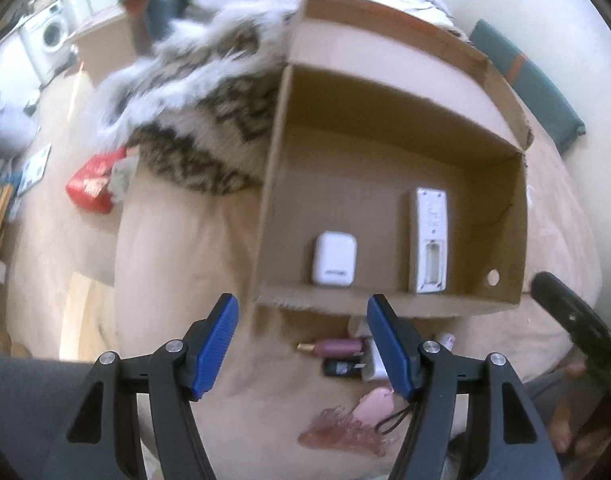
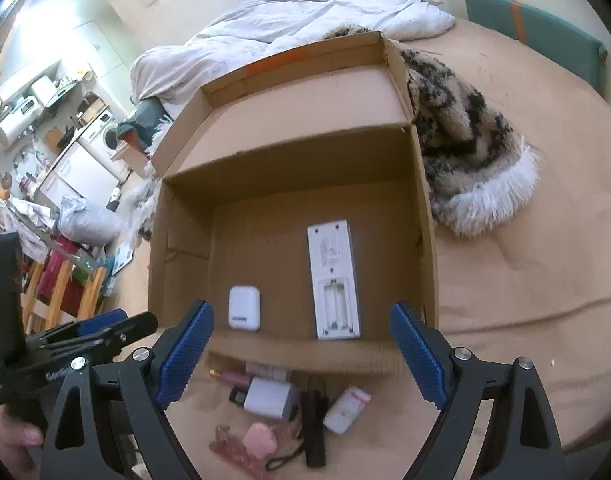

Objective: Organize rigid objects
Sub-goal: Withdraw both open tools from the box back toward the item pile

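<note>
— What's around the cardboard box (image 2: 421, 208)?
— Patterned blanket (image 2: 457, 136) against its side; small items (image 2: 269, 400) before its near wall, on the bed (image 2: 545, 264).
— Your tools?
— My left tool (image 1: 301, 344) and right tool (image 2: 301, 360) both gape, empty; remote (image 2: 333, 280) and white case (image 2: 244, 307) lie inside.

Both views are taken from above the bed (image 2: 545, 280), angled steeply down along blue-padded fingers (image 1: 217, 344) at close range. The open cardboard box (image 1: 385, 152), seen near in each, is shared, as are the small items lying before it.
</note>
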{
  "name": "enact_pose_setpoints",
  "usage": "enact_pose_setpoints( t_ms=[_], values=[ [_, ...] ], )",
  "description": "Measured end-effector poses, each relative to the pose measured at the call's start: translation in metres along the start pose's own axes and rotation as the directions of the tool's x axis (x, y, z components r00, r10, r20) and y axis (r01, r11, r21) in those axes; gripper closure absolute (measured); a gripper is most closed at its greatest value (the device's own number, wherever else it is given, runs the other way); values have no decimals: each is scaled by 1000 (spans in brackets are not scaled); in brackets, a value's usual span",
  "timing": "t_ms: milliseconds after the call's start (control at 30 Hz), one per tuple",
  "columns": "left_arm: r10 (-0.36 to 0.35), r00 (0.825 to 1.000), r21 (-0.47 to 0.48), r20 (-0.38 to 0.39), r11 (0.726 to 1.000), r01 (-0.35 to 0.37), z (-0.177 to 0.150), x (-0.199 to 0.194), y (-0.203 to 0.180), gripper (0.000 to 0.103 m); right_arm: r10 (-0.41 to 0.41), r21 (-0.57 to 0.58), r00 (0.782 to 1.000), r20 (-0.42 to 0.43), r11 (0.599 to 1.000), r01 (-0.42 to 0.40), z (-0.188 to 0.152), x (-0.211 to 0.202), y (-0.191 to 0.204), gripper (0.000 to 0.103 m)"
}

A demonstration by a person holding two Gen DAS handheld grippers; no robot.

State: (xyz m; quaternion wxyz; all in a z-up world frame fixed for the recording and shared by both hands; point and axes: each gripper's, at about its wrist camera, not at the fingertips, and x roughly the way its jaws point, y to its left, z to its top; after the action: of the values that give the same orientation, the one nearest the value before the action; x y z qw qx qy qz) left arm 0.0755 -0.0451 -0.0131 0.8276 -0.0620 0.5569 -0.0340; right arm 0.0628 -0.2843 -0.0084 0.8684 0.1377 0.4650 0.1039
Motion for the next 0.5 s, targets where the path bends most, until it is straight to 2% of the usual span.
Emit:
enact_pose_setpoints(
  t_ms=[133, 200, 300, 400, 500],
  values=[
    [12, 1000, -24, -4, 1000, -12, -16, 11, 14, 39, -2, 7, 1000, -13, 1000, 2, -12, -5, -1, 8],
    [23, 999, -43, -40, 999, -25, -21, 20, 19, 39, 9, 22, 999, -50, 1000, -8, -19, -1, -5, 8],
    [15, 999, -65, -50, 998, -18, -25, 25, 24, 39, 52, 68, 992, -114, 997, -45, -27, 9, -12, 8],
    [14, 998, -55, -62, 998, -17, -27, 27, 24, 39, 104, 82, 987, -126, 992, -94, -31, 11, -13, 8],
    [25, 997, -34, -76, 999, -27, -30, 31, 22, 39, 103, 50, 985, -136, 994, -97, -35, 11, -7, 8]
  ],
)
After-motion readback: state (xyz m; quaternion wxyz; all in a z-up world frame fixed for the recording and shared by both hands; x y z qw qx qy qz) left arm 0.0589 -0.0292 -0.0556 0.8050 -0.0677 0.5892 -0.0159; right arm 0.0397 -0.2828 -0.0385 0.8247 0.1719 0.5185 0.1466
